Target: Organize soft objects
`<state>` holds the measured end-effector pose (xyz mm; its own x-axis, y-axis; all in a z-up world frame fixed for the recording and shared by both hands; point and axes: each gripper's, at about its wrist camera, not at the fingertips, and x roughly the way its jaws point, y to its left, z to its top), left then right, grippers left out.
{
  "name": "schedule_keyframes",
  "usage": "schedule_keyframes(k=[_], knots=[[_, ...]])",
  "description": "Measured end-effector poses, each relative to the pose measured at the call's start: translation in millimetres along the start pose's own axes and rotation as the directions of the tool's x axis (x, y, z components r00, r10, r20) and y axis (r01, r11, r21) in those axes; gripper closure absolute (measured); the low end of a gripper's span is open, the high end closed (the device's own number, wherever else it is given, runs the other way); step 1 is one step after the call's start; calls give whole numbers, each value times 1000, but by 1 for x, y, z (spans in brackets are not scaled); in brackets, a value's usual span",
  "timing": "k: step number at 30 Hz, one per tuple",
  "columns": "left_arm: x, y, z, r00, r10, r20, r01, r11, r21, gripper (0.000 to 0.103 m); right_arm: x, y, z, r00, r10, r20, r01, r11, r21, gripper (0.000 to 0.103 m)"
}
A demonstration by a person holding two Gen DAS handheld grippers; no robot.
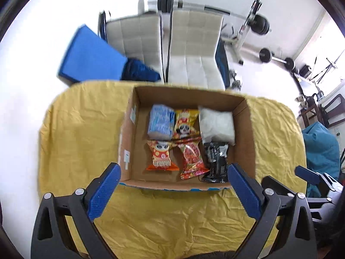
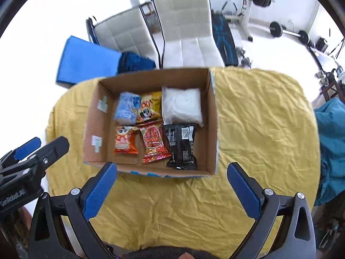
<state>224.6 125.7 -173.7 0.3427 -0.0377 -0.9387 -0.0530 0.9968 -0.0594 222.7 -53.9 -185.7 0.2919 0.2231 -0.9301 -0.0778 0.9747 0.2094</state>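
tabletop cover: wrinkled yellow cloth (image 1: 172,215), whole surface
chairs: two white padded chairs (image 1: 194,49) side by side, behind tabletop
left of chairs: blue mat (image 1: 90,54), dark blue fabric (image 1: 140,71) beside it
background: barbell (image 1: 278,58) on floor, weight bench (image 2: 224,36)
right edge: teal beanbag (image 1: 321,146)

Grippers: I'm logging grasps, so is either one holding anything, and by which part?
Nothing is held: left gripper and right gripper are both open, empty.

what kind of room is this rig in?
Likely a home room doubling as a gym: a weight bench with barbell, a loose barbell on the floor, and two white chairs behind a yellow-clothed table.
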Motion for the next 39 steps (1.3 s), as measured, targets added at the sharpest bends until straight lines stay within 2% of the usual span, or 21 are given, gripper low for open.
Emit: schedule_keyframes(k=[3,7,11,16,21,39], knots=[[-34,-9,-7,997,21,69,-22,1000,19,1,-38,-1,-11,999,-17,50,18,1000,-8,0],[-72,-17,-16,992,28,123,-33,999,38,1,-83,-2,-25,994,-32,103,34,999,-14,0],[-100,-19,-26,988,15,152,-19,1000,24,1,-118,-2,-38,990,-19,137,22,1000,-19,0],[-125,-15,-39,989,-9,151,10,1000,-5,1,-151,0,-53,986,-12,165,17,999,-32,0],[-145,-21,-51,983,23,181,-26,1000,13,1,-171,2,-64,984,-19,179,28,998,-49,0],[-161,-22,-69,980,27,198,-24,1000,-13,1,-181,-5,-66,980,-47,192,55,998,-37,0]])
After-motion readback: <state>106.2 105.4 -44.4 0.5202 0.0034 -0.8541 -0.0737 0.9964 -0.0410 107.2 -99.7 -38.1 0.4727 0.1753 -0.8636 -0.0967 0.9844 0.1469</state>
